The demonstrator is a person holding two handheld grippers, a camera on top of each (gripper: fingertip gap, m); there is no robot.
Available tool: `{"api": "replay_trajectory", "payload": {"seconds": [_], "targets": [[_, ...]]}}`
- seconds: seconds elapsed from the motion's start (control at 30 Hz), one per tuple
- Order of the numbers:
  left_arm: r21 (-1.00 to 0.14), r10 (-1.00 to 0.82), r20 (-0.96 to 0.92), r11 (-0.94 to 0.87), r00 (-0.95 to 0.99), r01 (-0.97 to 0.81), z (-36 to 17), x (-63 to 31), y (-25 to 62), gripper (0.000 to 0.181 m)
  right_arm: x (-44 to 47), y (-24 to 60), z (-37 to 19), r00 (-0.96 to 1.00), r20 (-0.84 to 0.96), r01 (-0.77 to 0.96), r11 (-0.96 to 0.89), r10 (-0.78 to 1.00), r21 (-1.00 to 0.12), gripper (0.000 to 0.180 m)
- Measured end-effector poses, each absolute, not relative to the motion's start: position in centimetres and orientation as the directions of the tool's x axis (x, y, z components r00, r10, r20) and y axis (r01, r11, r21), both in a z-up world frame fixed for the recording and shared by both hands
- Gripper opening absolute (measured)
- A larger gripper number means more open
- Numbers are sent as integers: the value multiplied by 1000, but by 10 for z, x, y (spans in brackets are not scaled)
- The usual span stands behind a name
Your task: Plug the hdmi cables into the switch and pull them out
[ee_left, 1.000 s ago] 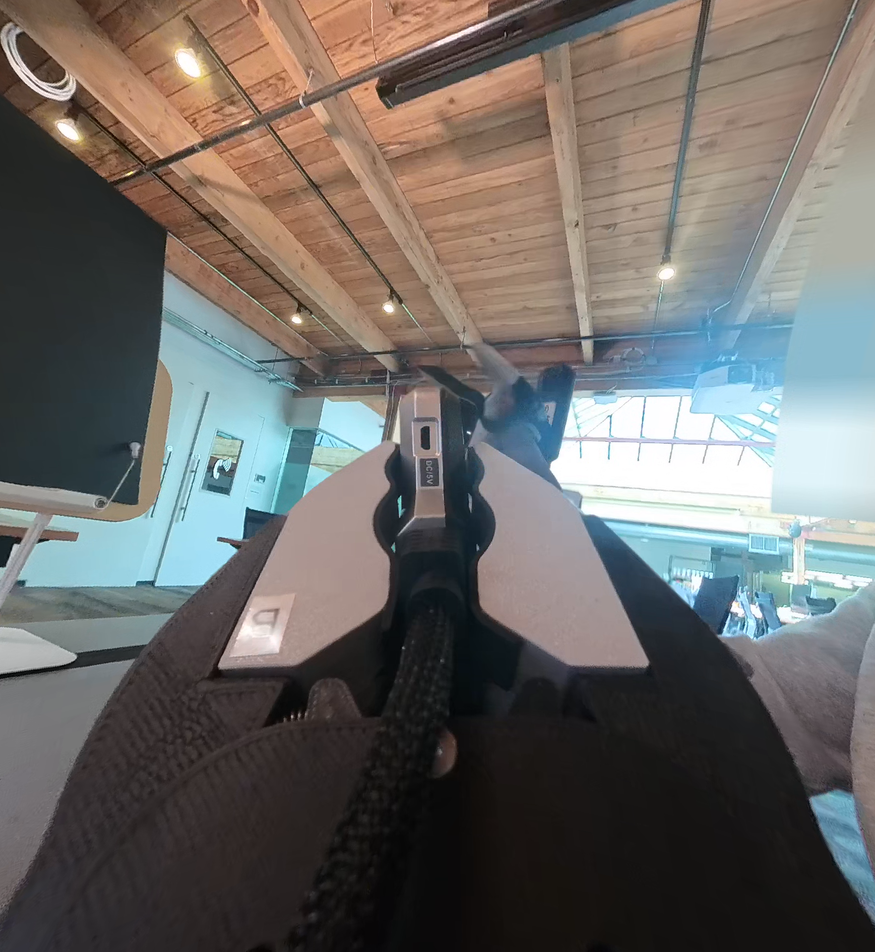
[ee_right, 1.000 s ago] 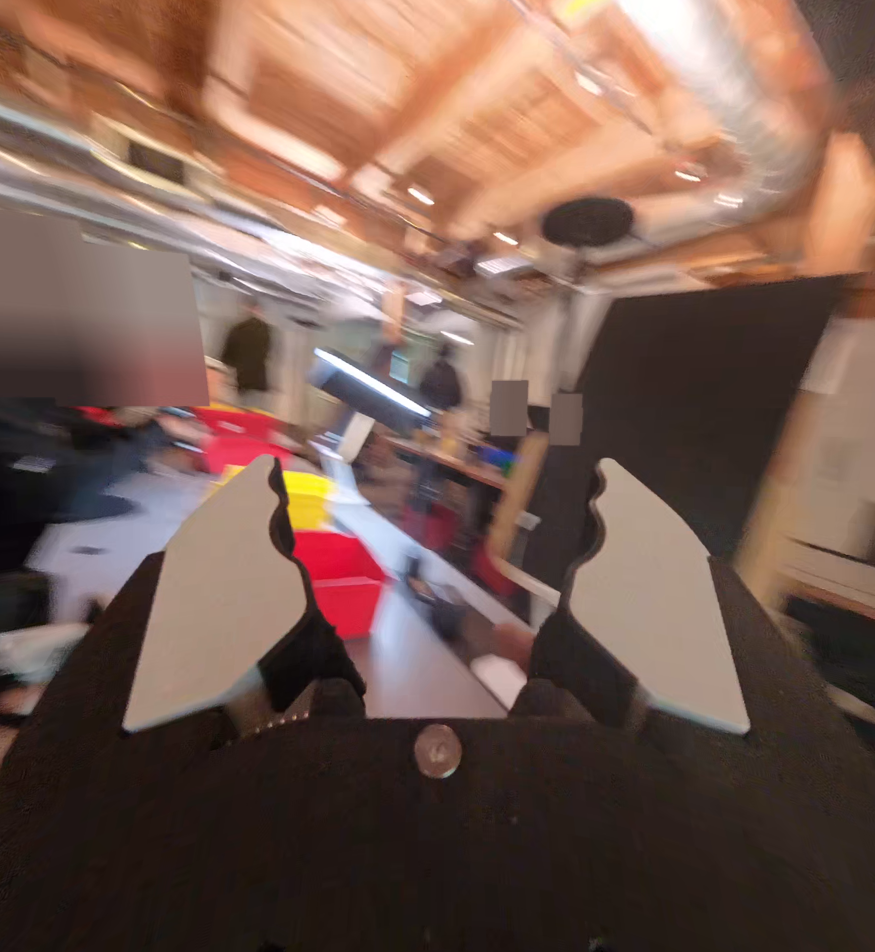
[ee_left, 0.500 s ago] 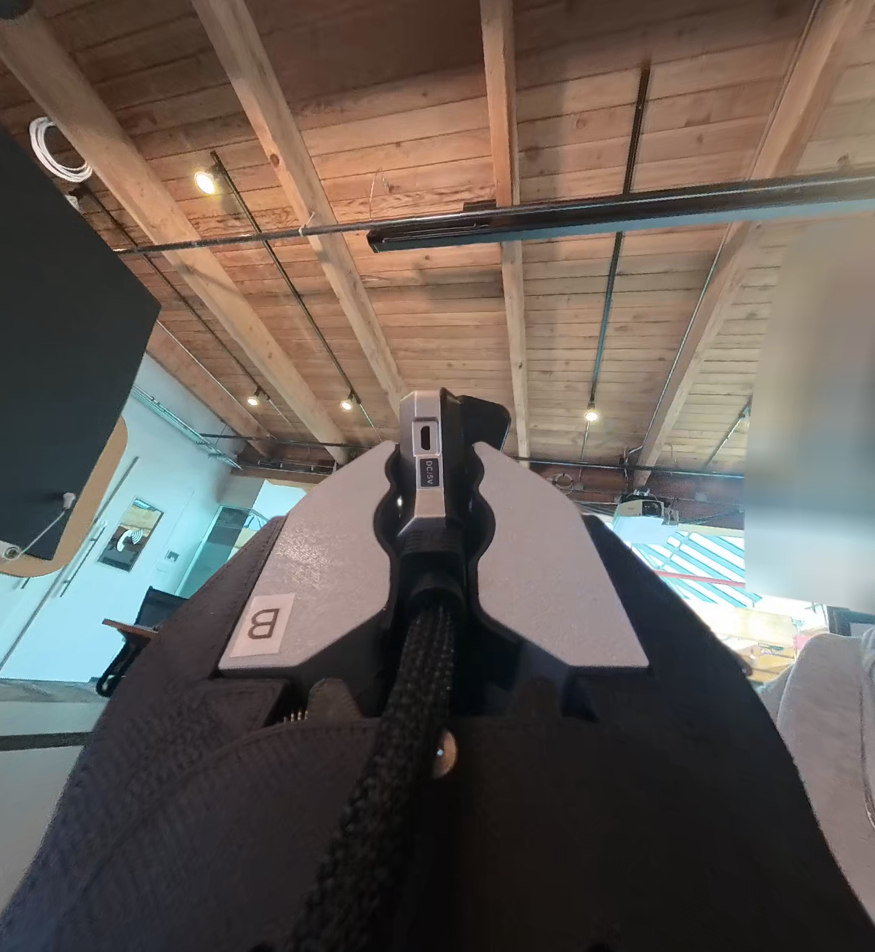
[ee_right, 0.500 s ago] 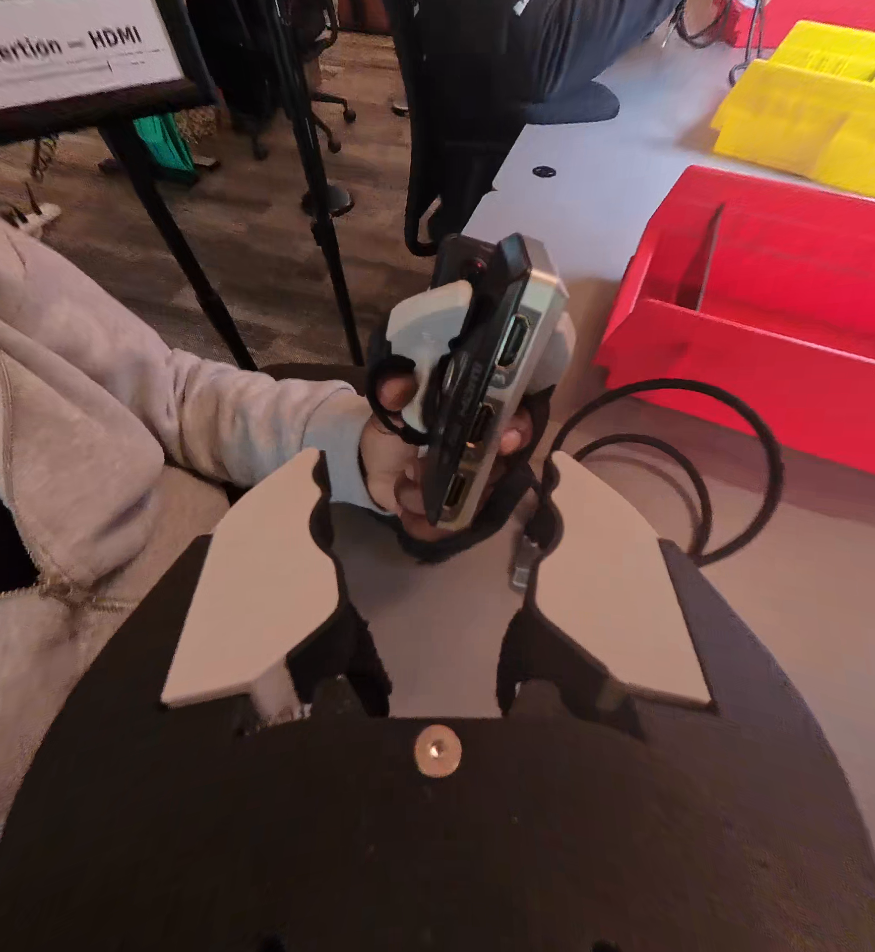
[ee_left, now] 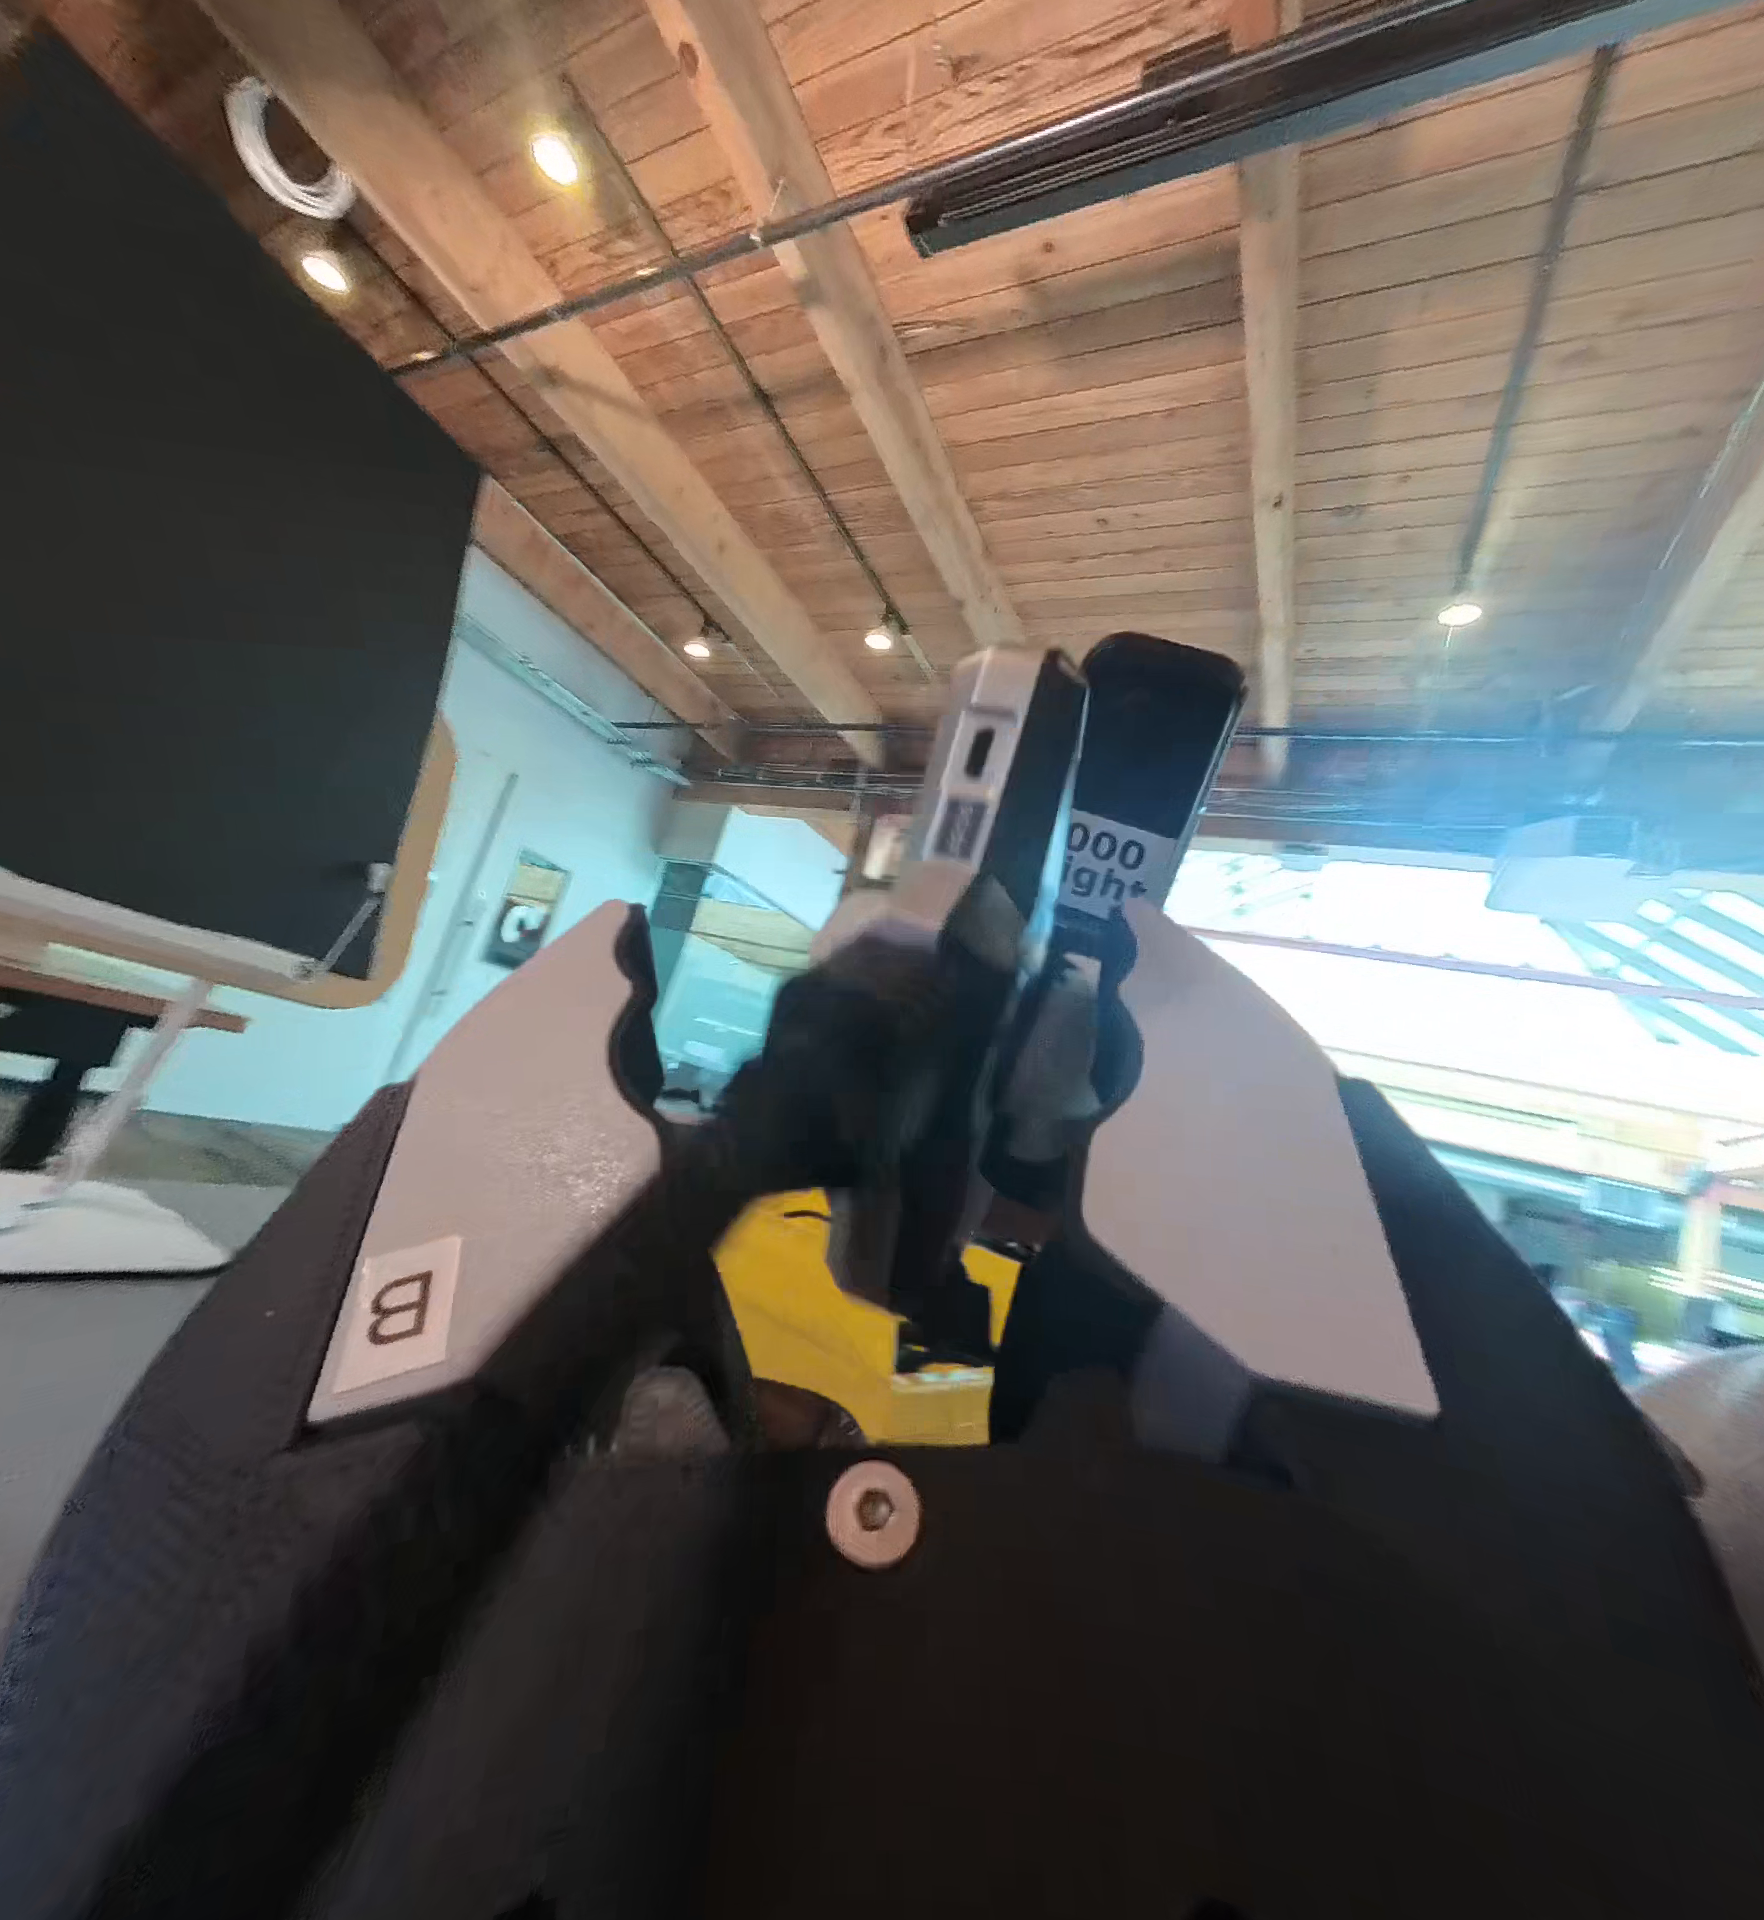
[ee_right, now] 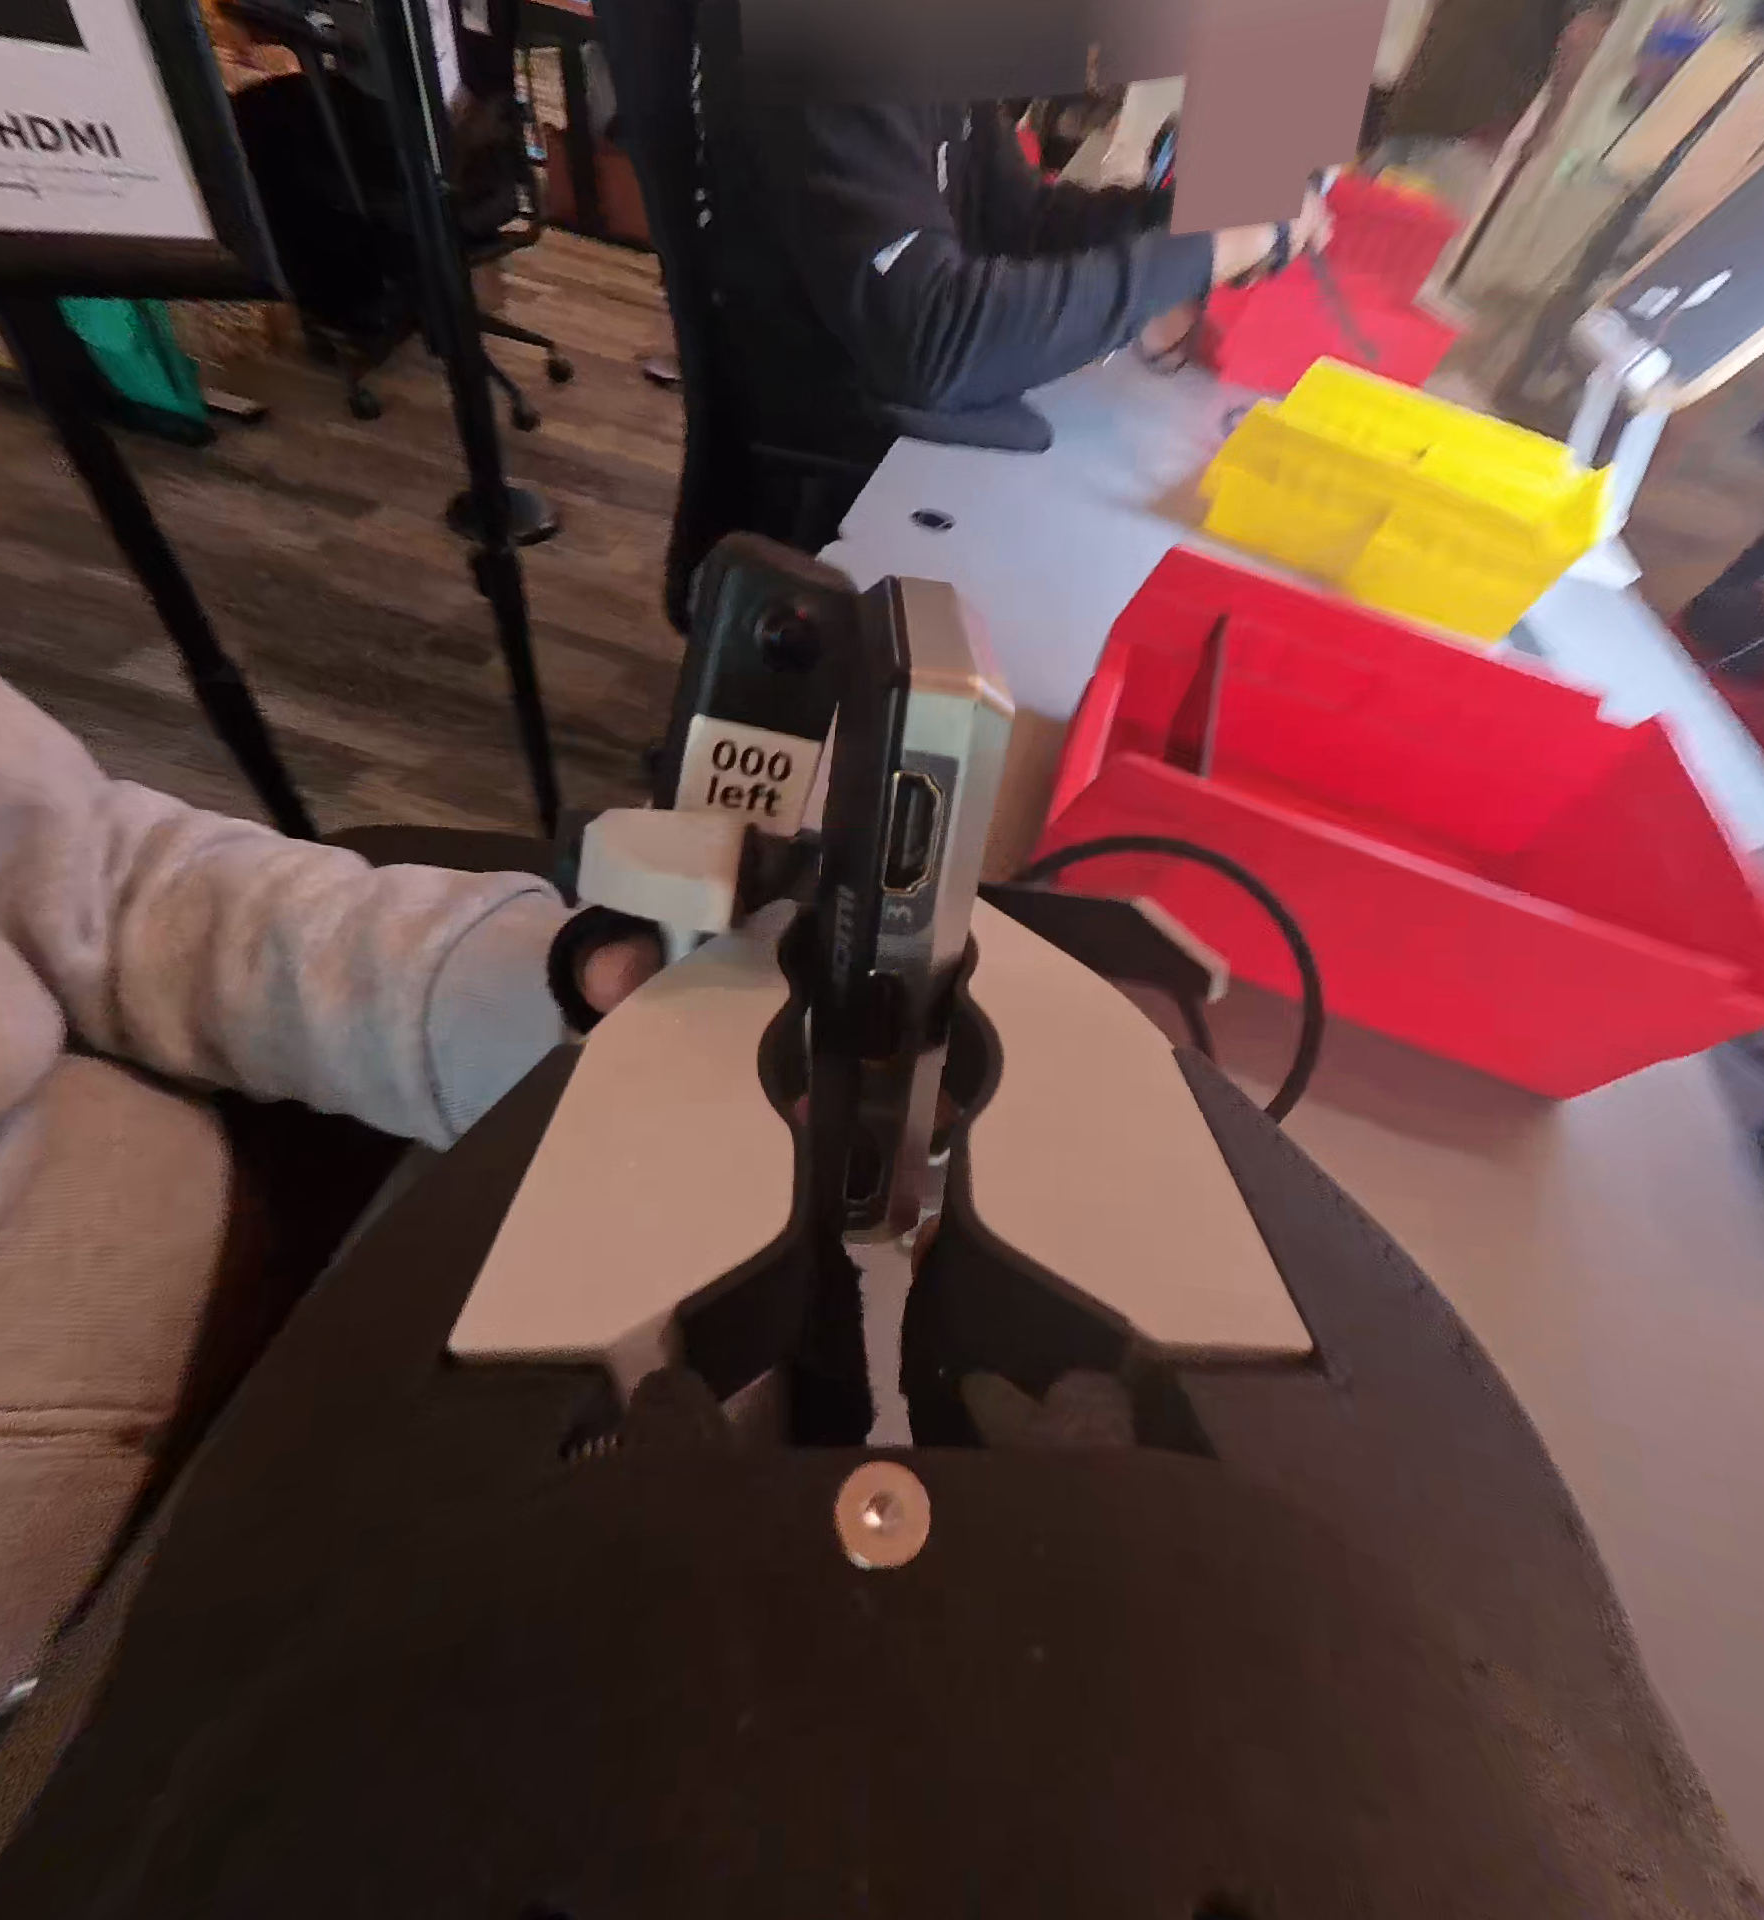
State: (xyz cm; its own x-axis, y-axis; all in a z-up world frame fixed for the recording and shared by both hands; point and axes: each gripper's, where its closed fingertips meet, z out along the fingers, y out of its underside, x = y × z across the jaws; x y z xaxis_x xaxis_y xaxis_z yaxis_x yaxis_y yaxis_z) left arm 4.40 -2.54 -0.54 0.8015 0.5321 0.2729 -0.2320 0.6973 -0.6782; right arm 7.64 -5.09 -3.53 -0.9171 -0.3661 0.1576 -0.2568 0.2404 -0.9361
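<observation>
The HDMI switch, a slim silver and black box with ports along its edge, stands upright and edge-on between my right gripper's fingers, which are shut on it. My left gripper is open, its fingers wide apart, with the switch just ahead of it and free of both fingers. The right gripper's black body shows behind the switch. The left gripper, held by a hand in a grey sleeve, shows right behind the switch. A black cable loops on the grey table.
A red bin and a yellow bin stand on the table beyond the switch. A person in dark clothes sits at the far end. A sign on a black stand and tripod legs stand on the floor to the left.
My left gripper has opened and let go of the switch. My right gripper has swung round, come up to the switch and shut on it.
</observation>
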Motion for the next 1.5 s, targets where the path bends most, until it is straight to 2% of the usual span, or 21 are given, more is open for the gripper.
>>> {"api": "replay_trajectory", "payload": {"seconds": [0.13,0.23,0.4,0.63,1.0,1.23,1.5], "targets": [[-702,517,228,674,825,-228,-7,48,-14,82,57,-36,7,-908,357,-386,105,-221,-917,22],[-755,488,161,621,858,-211,-12,53,7,74,31,-10,51,-878,478,-478,19,-32,-878,22],[-805,483,109,555,868,-208,-19,55,23,70,-1,61,122,-806,537,-573,-101,250,-813,22],[-756,482,189,627,855,-187,-16,48,7,63,-40,172,169,-611,558,-667,14,562,-745,22],[-805,495,197,574,846,-149,-26,41,17,62,-103,269,162,-478,442,-577,108,759,-810,22],[-811,501,212,569,839,-135,-28,38,18,61,-153,294,129,-481,313,-387,122,819,-914,22],[-819,504,228,562,833,-115,-31,34,19,61,-195,297,81,-607,95,-140,12,789,-990,22]]}}
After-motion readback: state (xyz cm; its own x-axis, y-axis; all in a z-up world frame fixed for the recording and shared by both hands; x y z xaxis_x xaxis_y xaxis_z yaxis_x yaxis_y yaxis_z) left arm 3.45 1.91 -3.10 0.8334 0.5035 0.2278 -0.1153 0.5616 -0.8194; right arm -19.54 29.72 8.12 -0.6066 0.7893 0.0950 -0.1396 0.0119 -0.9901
